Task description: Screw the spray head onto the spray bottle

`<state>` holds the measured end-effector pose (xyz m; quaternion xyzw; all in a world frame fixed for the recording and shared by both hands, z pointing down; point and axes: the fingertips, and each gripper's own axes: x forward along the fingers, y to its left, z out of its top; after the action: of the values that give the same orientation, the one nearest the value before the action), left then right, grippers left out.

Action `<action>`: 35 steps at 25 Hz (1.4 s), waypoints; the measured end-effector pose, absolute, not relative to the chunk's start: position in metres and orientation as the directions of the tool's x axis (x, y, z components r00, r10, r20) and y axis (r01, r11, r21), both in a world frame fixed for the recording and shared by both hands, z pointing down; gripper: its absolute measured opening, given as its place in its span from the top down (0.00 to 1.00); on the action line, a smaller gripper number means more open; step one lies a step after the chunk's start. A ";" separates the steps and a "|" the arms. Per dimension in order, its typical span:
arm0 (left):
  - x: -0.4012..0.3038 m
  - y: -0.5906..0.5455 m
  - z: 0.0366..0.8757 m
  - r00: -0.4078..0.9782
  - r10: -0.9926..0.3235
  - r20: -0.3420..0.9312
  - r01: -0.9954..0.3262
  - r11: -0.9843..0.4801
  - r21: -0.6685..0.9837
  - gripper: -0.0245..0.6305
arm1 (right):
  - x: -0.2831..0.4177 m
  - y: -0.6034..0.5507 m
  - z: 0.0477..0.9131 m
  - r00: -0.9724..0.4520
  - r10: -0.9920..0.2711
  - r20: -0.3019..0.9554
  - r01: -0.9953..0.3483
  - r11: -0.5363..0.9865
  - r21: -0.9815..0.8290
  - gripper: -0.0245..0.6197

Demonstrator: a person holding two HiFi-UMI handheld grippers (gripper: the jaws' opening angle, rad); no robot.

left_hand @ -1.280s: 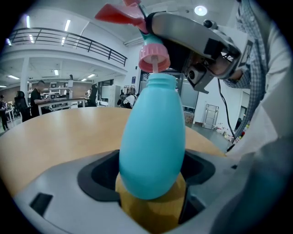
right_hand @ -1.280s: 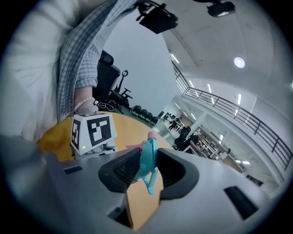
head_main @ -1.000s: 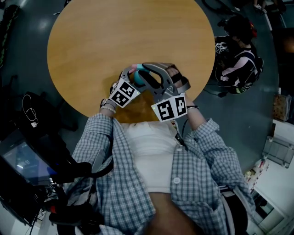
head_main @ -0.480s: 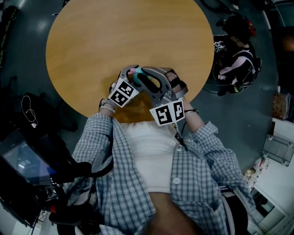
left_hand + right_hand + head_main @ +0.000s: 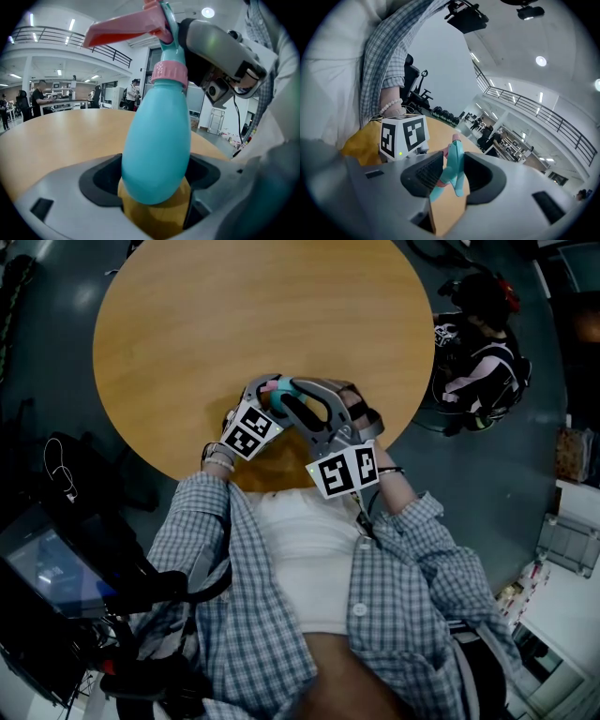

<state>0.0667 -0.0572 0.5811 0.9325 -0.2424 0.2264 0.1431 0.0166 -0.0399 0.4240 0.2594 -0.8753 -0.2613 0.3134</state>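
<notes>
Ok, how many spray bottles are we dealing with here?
1: the teal spray bottle, its body gripped in the left tongs, its spray head in the right tongs. The table shows no other, though the tongs may hide something.

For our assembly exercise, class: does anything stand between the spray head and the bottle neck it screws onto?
Nothing visible. The spray head sits on the spray bottle at its pink collar; the right tongs grip the head, the left tongs the bottle's body.

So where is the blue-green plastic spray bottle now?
The spray bottle sits in the left gripper, at the round wooden table's near edge in the head view, its pink-triggered spray head in the right gripper.
</notes>
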 end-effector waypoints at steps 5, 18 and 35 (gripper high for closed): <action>0.068 -0.055 0.584 0.778 -0.384 0.497 -0.518 -0.840 0.163 0.33 | 0.017 -0.041 0.428 -0.665 -0.600 0.445 -0.305 0.762 0.571 0.73; 0.068 -0.051 0.580 0.784 -0.377 0.494 -0.509 -0.845 0.163 0.33 | 0.038 -0.029 0.435 -0.813 -0.265 0.519 -0.236 0.964 0.122 0.71; 0.056 -0.041 0.582 0.792 -0.343 0.504 -0.482 -0.859 0.172 0.33 | 0.021 -0.028 0.463 -0.653 0.156 0.741 0.363 0.923 0.125 0.76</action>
<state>0.0563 -0.0406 0.5816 0.9351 -0.2206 0.2347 0.1476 0.0205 -0.0277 0.4626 -0.1444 -0.8993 -0.1324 0.3910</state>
